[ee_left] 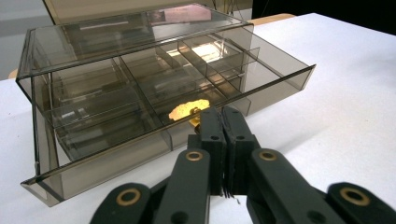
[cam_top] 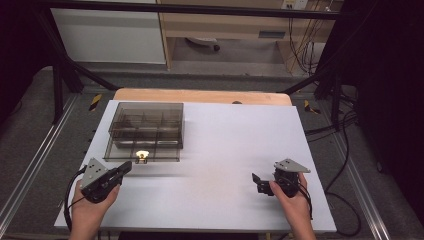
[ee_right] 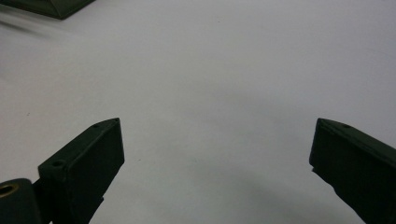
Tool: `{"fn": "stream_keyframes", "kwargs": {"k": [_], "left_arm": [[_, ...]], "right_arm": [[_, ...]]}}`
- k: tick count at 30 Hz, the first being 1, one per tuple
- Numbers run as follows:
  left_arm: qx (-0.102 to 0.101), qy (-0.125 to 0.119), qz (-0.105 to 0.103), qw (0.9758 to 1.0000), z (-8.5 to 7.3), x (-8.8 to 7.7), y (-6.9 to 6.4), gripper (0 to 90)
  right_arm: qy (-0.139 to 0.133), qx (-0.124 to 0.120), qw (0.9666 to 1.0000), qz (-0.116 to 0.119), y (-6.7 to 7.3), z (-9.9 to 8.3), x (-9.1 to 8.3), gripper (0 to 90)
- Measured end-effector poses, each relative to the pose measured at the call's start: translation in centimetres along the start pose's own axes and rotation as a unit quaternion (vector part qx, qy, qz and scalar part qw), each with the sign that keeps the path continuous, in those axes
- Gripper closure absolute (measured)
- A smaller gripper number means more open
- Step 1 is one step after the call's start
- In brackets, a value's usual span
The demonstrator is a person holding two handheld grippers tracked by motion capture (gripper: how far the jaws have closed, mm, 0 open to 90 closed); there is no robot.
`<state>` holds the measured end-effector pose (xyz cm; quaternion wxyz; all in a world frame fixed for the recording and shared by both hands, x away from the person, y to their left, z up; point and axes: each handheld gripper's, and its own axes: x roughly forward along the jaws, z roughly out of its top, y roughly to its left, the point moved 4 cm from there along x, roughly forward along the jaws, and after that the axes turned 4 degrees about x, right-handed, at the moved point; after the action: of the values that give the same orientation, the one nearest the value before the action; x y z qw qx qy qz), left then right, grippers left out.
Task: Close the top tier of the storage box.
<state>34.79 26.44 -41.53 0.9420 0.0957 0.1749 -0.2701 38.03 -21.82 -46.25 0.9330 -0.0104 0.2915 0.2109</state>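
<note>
Here, from the high view, we see the smoked-plastic drawer box (cam_top: 146, 131) on the white table (cam_top: 225, 150), its lower drawer (cam_top: 142, 152) pulled out toward us. A small gold knob (cam_top: 142, 155) sits at the drawer's front edge, and the left gripper (cam_top: 125, 168) points at it from just beside. The right gripper (cam_top: 256, 181) rests well apart, low on the table's right side.

In the left gripper view, the fingers (ee_left: 212, 128) are drawn together, and the shiny gold knob (ee_left: 189, 110) shows just past their tips. We cannot tell whether they pinch its stem or merely meet in front of it. To work the drawer well, we judge the pull or push should run straight along the drawer's slide, level with the table, since the light box could skid or twist. The box is glossy, hard, translucent brown, with thin dividers making rectangular compartments.

In the right gripper view, the matte black fingers (ee_right: 84, 161) stand wide apart over bare table, holding nothing.
</note>
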Motion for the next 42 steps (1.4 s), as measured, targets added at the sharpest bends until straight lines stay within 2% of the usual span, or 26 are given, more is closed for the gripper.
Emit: {"fn": "stream_keyframes", "kwargs": {"k": [6,14,27,37,42], "left_arm": [[-0.004,0.020,0.002,0.9998,-0.4,0.5,0.2,89.8],[-0.008,0.029,0.006,0.9995,-0.6,0.5,0.5,89.9],[-0.009,0.064,0.025,0.9976,-1.4,1.6,1.5,90.0],[-0.009,0.068,0.025,0.9973,-1.5,2.1,2.1,90.0],[-0.002,0.067,0.020,0.9975,-1.3,2.4,1.8,90.0]], "right_arm": [[-0.001,0.000,1.0000,-0.001,-0.1,0.0,0.0,3.8],[0.003,0.000,1.0000,0.000,0.0,0.0,0.2,3.8],[0.007,-0.007,0.9999,-0.003,0.0,-0.2,0.2,3.8],[0.011,-0.010,0.9999,-0.006,0.0,-0.2,0.4,3.8],[0.012,-0.012,0.9998,-0.009,-0.2,-0.3,0.3,3.8]]}}
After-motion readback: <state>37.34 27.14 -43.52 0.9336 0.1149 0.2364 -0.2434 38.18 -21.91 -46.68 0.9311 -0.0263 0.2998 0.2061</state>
